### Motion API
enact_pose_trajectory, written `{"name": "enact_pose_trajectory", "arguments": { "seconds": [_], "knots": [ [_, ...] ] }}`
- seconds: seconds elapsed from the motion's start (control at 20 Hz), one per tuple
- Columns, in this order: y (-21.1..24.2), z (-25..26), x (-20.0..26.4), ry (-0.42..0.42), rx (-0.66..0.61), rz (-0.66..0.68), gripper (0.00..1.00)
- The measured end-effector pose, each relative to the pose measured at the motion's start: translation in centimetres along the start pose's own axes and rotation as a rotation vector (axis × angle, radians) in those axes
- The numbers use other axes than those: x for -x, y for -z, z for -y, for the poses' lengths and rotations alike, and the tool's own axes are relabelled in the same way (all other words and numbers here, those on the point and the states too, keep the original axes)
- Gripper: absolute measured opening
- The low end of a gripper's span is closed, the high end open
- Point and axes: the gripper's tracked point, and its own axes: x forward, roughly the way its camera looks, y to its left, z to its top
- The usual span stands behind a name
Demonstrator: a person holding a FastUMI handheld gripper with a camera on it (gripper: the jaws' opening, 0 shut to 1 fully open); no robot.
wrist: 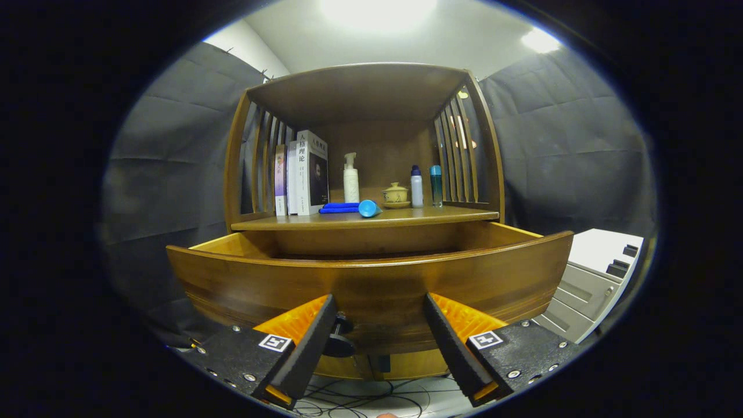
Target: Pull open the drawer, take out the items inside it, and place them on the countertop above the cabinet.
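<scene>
1. Hand-held gripper (380, 337) hanging spread before the drawer front, pinching nothing; dark knob (339, 338) sitting just beside the left finger.
2. Drawer (371, 278) standing pulled open; the opening step is looking done. Its inside is hiding behind the front panel, so remaining items cannot be told.
3. Counter (406, 217) carrying a blue cloth (339, 207), a blue cup (369, 208) lying tipped, bottles, books; possibly already unloaded.

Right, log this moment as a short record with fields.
drawer: pulled open, inside hidden by its front
knob: dark, by the left finger, not gripped
gripper: open, fingers spread at the drawer front
countertop: holds books, blue cloth, blue cup on its side, pump bottle, lidded pot, two bottles
</scene>
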Motion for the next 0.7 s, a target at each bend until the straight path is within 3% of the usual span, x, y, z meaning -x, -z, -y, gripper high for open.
{"name": "enact_pose_trajectory", "arguments": {
  "seconds": [0.7],
  "knots": [
    [-1.1,0.1,-4.5,-0.013,-0.044,-0.033,0.95]
  ]
}}
